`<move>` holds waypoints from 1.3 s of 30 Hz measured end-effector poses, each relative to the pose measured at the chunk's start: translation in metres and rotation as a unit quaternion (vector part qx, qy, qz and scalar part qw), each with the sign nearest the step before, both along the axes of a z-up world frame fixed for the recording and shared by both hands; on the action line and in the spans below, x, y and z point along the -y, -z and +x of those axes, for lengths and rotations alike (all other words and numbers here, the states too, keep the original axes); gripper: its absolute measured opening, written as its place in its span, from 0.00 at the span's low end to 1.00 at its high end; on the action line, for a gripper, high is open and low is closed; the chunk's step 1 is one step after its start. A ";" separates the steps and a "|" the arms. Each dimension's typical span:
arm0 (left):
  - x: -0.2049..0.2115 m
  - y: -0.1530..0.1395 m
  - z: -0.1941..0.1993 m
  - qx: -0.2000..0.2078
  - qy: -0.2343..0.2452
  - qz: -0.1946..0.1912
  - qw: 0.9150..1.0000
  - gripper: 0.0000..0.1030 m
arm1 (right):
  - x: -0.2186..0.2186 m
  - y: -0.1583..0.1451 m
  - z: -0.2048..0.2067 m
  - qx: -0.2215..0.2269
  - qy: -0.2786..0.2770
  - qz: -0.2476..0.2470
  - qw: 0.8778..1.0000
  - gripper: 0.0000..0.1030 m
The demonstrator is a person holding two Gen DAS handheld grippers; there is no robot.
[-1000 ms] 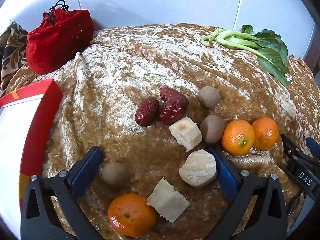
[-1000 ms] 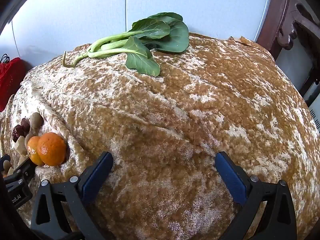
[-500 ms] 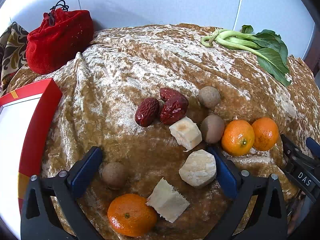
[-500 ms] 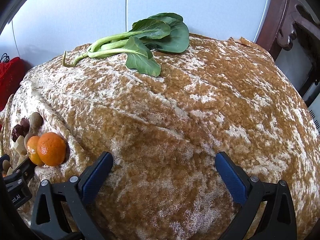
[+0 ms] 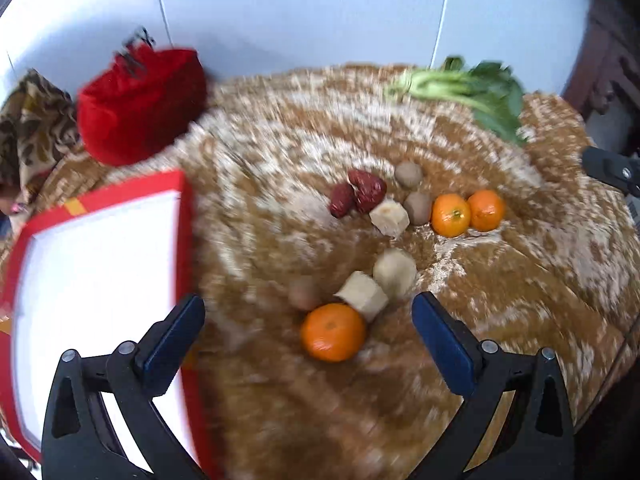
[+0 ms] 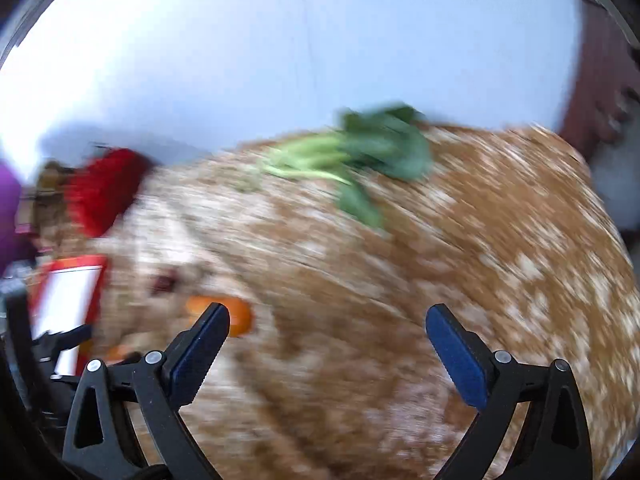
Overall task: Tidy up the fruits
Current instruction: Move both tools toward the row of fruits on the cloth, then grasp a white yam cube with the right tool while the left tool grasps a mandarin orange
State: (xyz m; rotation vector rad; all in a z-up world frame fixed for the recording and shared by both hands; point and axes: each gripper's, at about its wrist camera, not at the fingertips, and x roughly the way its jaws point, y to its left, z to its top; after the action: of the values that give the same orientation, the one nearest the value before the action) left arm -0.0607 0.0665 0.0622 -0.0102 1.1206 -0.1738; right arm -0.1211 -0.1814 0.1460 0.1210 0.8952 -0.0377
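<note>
Nothing sorted yet: red tray (image 5: 100, 280) was bare, fruits (image 5: 384, 216) all lay right of it; left tool (image 5: 308, 340) and right tool (image 6: 328, 344) both released, empty.

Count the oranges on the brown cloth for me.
3. One orange lies nearest the left tongs, touching a pale chunk. The orange pair sits farther right, side by side: one and another. None looks hidden, though the picture is blurred.
</note>
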 end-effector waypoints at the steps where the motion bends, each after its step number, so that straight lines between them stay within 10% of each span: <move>1: -0.006 -0.009 -0.002 -0.001 0.001 0.012 1.000 1.00 | -0.006 -0.004 0.003 -0.007 -0.027 0.015 0.999 0.97; 7: -0.017 -0.025 -0.014 0.021 0.037 0.033 0.999 1.00 | -0.040 0.006 0.021 -0.066 -0.102 0.079 0.989 0.96; 12: 0.028 -0.012 -0.027 0.067 0.123 0.129 0.982 1.00 | -0.077 0.038 0.027 -0.131 -0.155 0.167 0.965 0.88; 18: 0.017 -0.013 -0.020 0.061 0.109 0.027 0.992 1.00 | -0.103 0.061 0.041 -0.171 -0.147 0.225 0.948 0.82; 39: 0.013 -0.014 -0.019 0.027 0.123 0.068 0.990 0.90 | -0.135 0.102 0.064 -0.233 -0.108 0.252 0.933 0.49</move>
State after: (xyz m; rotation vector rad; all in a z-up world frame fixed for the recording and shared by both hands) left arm -0.0793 0.0535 0.0767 0.2541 1.0758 -0.3165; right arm -0.0576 -0.0469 0.0443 0.5070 1.3756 0.3871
